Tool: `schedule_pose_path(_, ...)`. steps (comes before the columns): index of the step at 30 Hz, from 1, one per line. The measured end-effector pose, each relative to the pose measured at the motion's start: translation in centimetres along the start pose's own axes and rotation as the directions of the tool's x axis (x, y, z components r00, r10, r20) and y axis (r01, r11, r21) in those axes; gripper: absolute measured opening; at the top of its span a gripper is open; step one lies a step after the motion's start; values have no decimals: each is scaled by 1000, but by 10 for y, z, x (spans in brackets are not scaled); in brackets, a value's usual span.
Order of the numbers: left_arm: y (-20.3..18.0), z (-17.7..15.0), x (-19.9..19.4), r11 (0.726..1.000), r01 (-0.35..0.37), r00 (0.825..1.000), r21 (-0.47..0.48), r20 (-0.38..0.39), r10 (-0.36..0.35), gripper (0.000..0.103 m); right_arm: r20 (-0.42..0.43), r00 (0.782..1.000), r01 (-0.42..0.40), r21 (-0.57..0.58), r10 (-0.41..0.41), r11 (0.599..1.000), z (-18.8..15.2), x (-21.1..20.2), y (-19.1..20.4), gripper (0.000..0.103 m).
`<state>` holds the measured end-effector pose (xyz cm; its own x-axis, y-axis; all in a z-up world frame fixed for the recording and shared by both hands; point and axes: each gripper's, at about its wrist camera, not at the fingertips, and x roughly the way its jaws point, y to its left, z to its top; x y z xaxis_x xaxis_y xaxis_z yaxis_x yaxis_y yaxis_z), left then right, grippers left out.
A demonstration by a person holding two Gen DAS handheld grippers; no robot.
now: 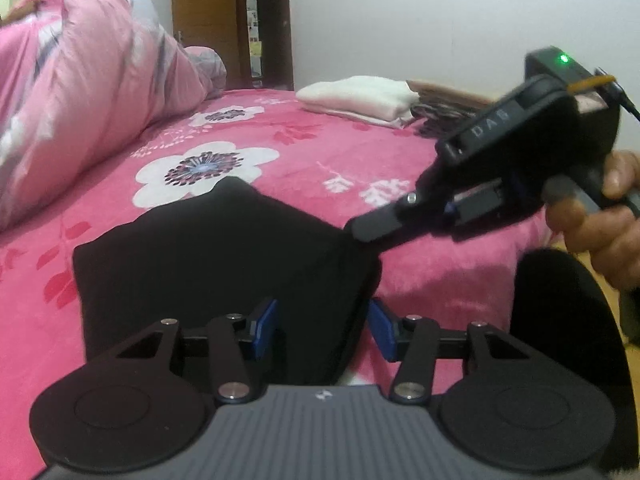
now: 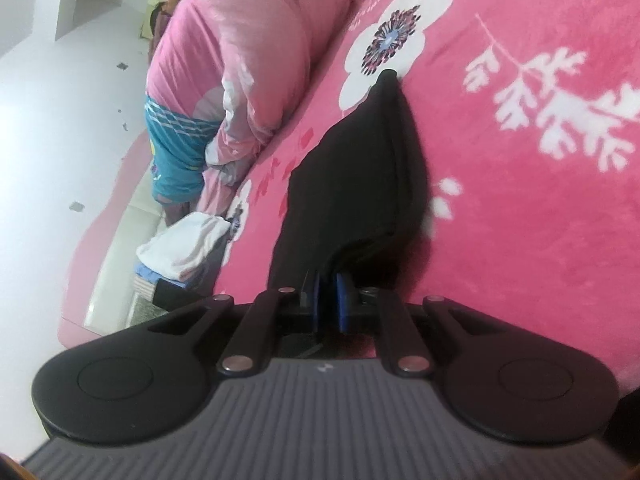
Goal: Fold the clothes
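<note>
A black garment [image 1: 224, 256] lies partly folded on the pink floral bedspread [image 1: 280, 128]. My left gripper [image 1: 322, 328] is open, its blue pads [image 1: 266, 326] standing either side of the garment's near edge, and black cloth fills the gap. My right gripper [image 1: 364, 232], held in a hand [image 1: 600, 224], comes in from the right with its tip on the garment's right corner. In the right wrist view the right gripper [image 2: 328, 298] is shut, pinching a fold of the black garment [image 2: 360, 168] that stretches away from it to a point.
A bunched pink duvet [image 1: 80, 80] fills the bed's left side. At the far side lie a folded white garment [image 1: 360, 98] and a stack of folded clothes [image 1: 444, 108]. The bed edge and wooden floor [image 1: 596, 268] are at the right, beside a dark shape [image 1: 560, 320].
</note>
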<state>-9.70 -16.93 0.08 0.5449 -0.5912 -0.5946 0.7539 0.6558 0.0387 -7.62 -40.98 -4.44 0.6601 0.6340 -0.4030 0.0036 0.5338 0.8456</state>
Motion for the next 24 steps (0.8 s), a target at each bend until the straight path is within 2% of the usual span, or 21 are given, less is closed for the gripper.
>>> schedule_pose_path(3, -3, 7, 13, 1000, 19, 1000, -15, -4, -19, 49, 6, 999, -34, 32, 34, 999, 4, 3, -4, 10)
schedule_pose_path(5, -5, 10, 21, 999, 29, 1000, -16, -13, -29, 34, 25, 999, -50, 58, 48, 997, 5, 0, -9, 10)
schedule_pose_path(6, -3, 9, 22, 999, 32, 999, -30, -20, -32, 22, 34, 998, -58, 72, 55, 996, 6, -2, -12, 10)
schedule_pose_path(8, 6, 8, 26, 993, 52, 998, -106, -41, -57, 13, 53, 996, -74, 98, 69, 992, 6, -5, -17, 12)
schedule_pose_path(10, 19, 6, 26, 977, 86, 994, -196, -43, -96, 11, 74, 994, -90, 124, 81, 988, 7, -8, -22, 15)
schedule_pose_path(14, 42, 3, 26, 925, 156, 984, -347, -31, -178, 11, 143, 987, -99, 179, 74, 979, 0, -27, -39, 19)
schedule_pose_path(17, 55, -1, 28, 888, 202, 974, -414, -10, -226, 11, 102, 994, -49, 177, 31, 983, -6, -24, -45, 20)
schedule_pose_path(19, 64, -5, 32, 857, 226, 967, -463, -2, -255, 11, 68, 997, -41, 181, 29, 983, -11, -16, -47, 26)
schedule_pose_path(22, 74, -10, 35, 812, 257, 956, -525, 14, -294, 11, 38, 998, -52, 183, 46, 982, -14, -2, -46, 28)
schedule_pose_path(24, 76, -10, 36, 800, 282, 948, -530, 25, -318, 11, 23, 997, -70, 185, 67, 980, -15, 6, -43, 28)
